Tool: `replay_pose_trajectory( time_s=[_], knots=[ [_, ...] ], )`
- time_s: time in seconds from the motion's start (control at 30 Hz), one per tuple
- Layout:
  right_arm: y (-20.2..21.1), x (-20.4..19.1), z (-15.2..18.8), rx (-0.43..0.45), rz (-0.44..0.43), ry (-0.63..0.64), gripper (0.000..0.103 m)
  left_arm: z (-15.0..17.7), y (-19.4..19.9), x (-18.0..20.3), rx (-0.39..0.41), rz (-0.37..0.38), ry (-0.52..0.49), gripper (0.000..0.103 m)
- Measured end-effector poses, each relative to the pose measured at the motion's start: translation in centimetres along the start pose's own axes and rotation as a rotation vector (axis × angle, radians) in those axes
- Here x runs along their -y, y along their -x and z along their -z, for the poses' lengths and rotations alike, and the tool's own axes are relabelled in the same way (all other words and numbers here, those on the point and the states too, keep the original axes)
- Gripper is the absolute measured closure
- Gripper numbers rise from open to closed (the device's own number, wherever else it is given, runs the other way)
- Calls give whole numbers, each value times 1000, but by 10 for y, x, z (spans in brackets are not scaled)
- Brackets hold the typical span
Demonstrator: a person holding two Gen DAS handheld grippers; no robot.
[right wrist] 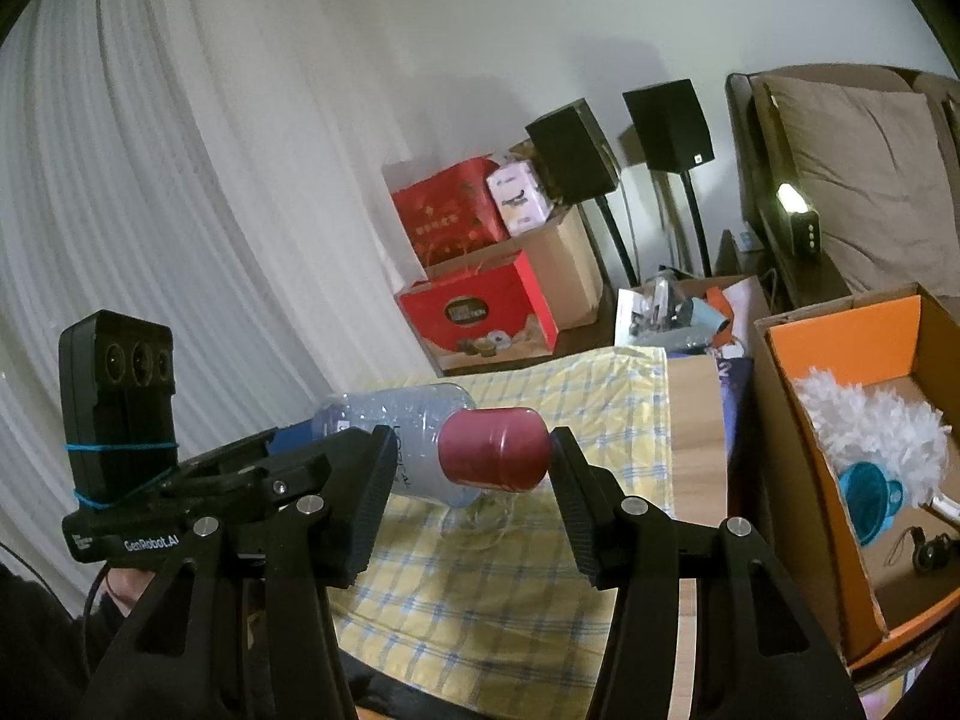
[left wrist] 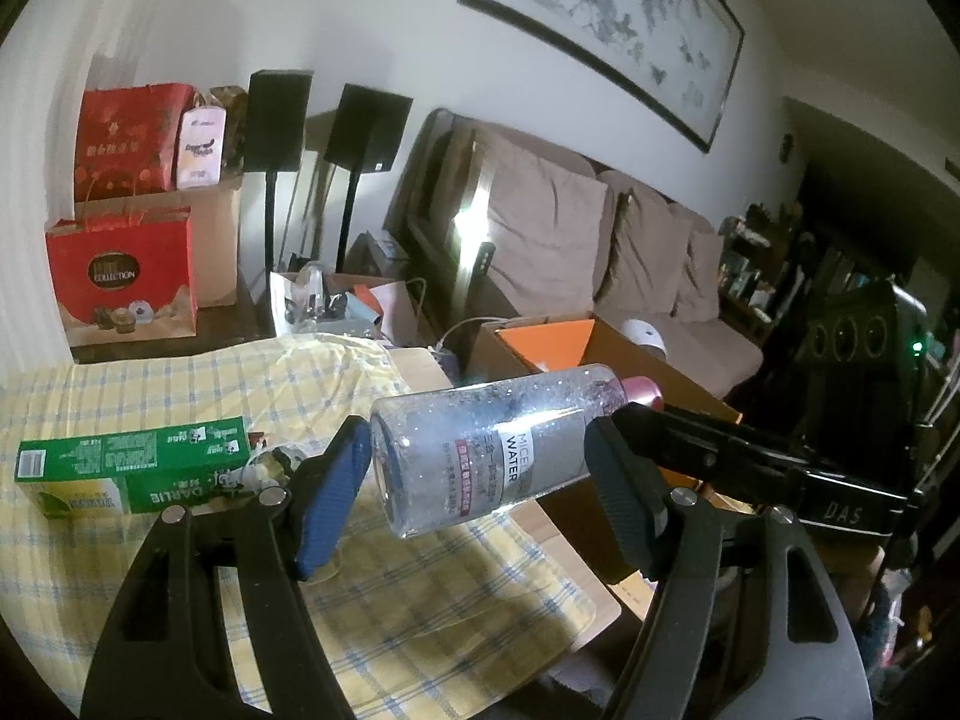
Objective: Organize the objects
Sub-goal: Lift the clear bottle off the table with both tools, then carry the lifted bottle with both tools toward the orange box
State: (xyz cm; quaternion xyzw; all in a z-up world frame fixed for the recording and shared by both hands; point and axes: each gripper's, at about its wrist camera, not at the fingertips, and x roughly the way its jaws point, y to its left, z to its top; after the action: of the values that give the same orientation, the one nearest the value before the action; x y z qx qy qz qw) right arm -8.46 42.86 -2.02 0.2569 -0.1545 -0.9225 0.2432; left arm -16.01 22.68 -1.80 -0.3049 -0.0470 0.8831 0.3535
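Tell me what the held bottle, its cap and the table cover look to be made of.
Bottle: clear plastic, probably; see-through wall with bubbles inside, glossy glare. Cap: metallic-looking pink-red, smooth sheen; may be coated plastic. Table cover: woven cloth, matte yellow check with wrinkles.

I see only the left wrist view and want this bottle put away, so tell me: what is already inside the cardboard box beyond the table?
Observer: A white fluffy duster lies in the cardboard box.
Operator: Anything else in there?
Observer: A blue funnel sits against the duster.
Operator: And where is the cap? It is mostly hidden from me.
Observer: The red cap sits between the fingers of the right gripper; I cannot tell whether it is clamped.
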Motion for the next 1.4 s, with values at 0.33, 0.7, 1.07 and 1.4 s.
replay_pose_trajectory(
  time_s=[0.33,0.7,1.07,1.4],
  knots=[
    [14,7,-7,24,-5,-16,50,-8,-3,19,10,-5,-29,32],
    [32,15,-12,57,15,-27,50,-14,-11,34,7,12,-60,31],
    [40,21,-16,74,32,-31,50,-20,-18,41,8,31,-73,31],
    [48,31,-19,91,53,-39,50,-25,-25,53,6,51,-100,31]
  ],
)
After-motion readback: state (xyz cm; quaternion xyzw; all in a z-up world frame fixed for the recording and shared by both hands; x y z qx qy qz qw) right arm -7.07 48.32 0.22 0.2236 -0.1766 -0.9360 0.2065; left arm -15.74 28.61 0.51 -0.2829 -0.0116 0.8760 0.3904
